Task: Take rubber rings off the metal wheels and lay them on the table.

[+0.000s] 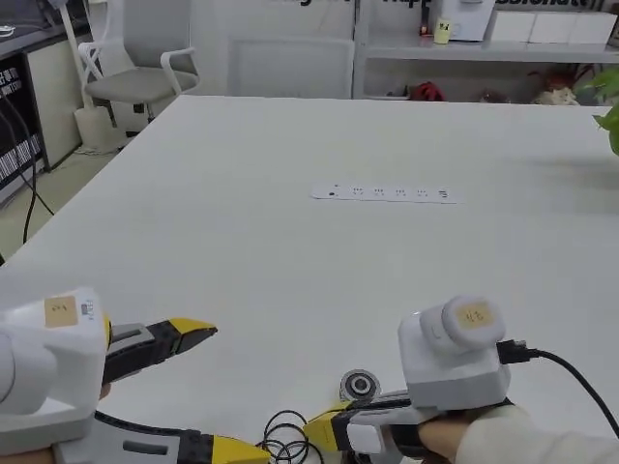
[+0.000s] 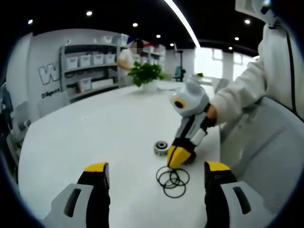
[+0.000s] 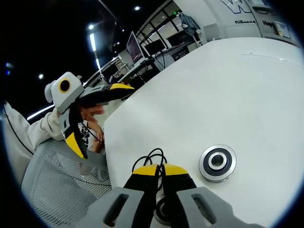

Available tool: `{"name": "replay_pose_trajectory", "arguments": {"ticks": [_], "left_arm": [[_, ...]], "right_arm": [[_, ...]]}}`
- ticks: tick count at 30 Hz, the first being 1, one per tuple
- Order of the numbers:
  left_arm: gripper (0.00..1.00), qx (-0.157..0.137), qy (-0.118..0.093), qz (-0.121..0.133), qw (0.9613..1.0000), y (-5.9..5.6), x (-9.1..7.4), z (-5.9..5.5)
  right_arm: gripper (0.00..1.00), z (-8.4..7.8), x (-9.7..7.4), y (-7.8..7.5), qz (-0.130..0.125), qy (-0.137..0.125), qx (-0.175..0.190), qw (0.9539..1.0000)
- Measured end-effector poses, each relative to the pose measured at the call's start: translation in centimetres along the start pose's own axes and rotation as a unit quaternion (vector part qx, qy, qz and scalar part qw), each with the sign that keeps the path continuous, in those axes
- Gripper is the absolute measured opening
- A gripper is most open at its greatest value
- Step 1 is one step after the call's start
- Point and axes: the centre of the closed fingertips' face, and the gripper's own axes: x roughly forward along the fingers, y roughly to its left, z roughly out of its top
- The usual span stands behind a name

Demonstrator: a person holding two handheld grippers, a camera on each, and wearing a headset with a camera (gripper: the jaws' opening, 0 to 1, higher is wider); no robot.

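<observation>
A metal wheel (image 1: 360, 385) lies flat on the white table (image 1: 319, 261) near its front edge, and it is also plain in the right gripper view (image 3: 217, 163) and the left gripper view (image 2: 161, 147). Several thin black rubber rings (image 1: 285, 433) lie overlapping to its left (image 2: 172, 180). My right gripper (image 1: 327, 425) is low at that pile, shut, with a black ring loop (image 3: 154, 154) coming out from its yellow tips (image 3: 155, 170). A second dark wheel (image 3: 160, 213) sits partly hidden under its jaws. My left gripper (image 1: 215, 391) hovers left of the rings, open and with nothing in it (image 2: 156, 168).
A white power strip (image 1: 385, 192) lies mid-table. Beyond the far edge stand an office chair (image 1: 131, 68) and shelves (image 1: 484, 43). A green plant (image 1: 609, 106) sits at the table's right edge. A cable (image 1: 571, 382) trails from the right gripper.
</observation>
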Motion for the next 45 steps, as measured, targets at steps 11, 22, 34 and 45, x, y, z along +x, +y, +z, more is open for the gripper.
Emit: {"name": "replay_pose_trajectory", "arguments": {"ticks": [11, 22, 34, 45], "left_arm": [[0.83, 0.000, 0.002, -0.002, 1.0000, -0.1, 0.1, -0.1], [0.83, -0.001, 0.004, -0.003, 1.0000, -0.1, 0.1, -0.1], [0.85, 0.013, 0.024, -0.014, 0.9995, -0.6, -0.2, 0.3], [0.89, 0.022, 0.007, -0.009, 0.9997, -0.7, -1.9, 2.5]], "right_arm": [[0.02, -0.1, 0.3, -0.1, -0.007, 0.003, -0.017, 0.9998], [0.06, -0.2, 0.1, -0.6, -0.014, 0.007, -0.024, 0.9996], [0.08, 2.3, -1.8, -1.3, -0.030, -0.029, -0.027, 0.9987], [0.20, 4.8, -4.5, -1.6, -0.041, -0.056, -0.063, 0.9956]]}}
